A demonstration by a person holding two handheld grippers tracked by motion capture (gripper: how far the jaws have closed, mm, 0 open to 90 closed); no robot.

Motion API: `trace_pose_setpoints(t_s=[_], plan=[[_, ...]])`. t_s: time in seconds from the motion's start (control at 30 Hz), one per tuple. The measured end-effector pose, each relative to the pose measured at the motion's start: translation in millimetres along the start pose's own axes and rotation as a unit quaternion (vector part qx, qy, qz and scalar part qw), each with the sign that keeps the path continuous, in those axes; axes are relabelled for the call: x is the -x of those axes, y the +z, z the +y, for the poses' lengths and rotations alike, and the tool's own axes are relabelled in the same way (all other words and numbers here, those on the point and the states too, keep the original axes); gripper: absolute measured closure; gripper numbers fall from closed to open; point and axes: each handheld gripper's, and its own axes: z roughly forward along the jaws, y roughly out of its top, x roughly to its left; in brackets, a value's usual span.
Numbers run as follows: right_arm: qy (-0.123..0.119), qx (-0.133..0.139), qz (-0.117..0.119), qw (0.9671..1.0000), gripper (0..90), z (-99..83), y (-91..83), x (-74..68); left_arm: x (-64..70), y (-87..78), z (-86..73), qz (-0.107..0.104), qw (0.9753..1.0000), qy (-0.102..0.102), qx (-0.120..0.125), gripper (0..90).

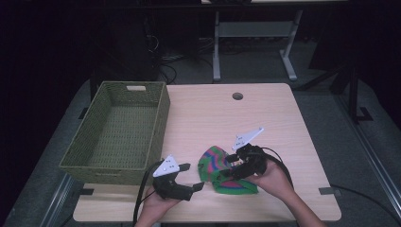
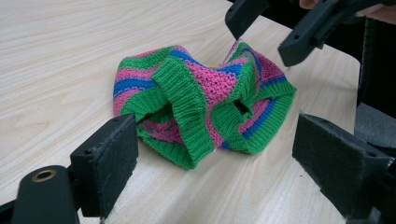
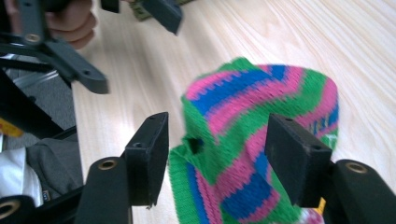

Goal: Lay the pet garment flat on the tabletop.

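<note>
A crumpled knit garment [image 1: 226,174] striped in green, pink and blue lies on the wooden table [image 1: 213,113] near its front edge. My left gripper [image 1: 192,176] is open just to the garment's left. In the left gripper view the garment [image 2: 196,98] lies ahead of the left gripper [image 2: 219,140], between the lines of its jaws. My right gripper [image 1: 230,166] is over the garment's right part. In the right gripper view the right gripper [image 3: 219,144] is open with the knit [image 3: 252,107] between its jaws, slightly blurred. The right gripper [image 2: 271,30] hangs above the garment's far side.
An empty olive woven basket [image 1: 163,113] stands on the table's left part. A round cable hole [image 1: 237,96] sits near the far edge. The left gripper [image 3: 126,42] and its hand [image 3: 74,23] show beyond the garment. Dark floor and table legs lie behind.
</note>
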Motion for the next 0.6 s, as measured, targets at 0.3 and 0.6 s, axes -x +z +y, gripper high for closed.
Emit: trace_pose_setpoints(t_s=[0.3, 0.6], plan=[[-0.039, -0.019, 0.01, 0.999, 45.9, 10.3, 9.6, -9.1, 0.0, -0.7, 0.0, 0.001, 1.0, -0.002, 0.003, 14.0], [-0.066, -0.033, 0.01, 0.9972, 49.1, 17.9, 19.0, -11.3, 0.0, -0.6, -0.1, 0.001, 1.0, 0.0, 0.0, 14.0]])
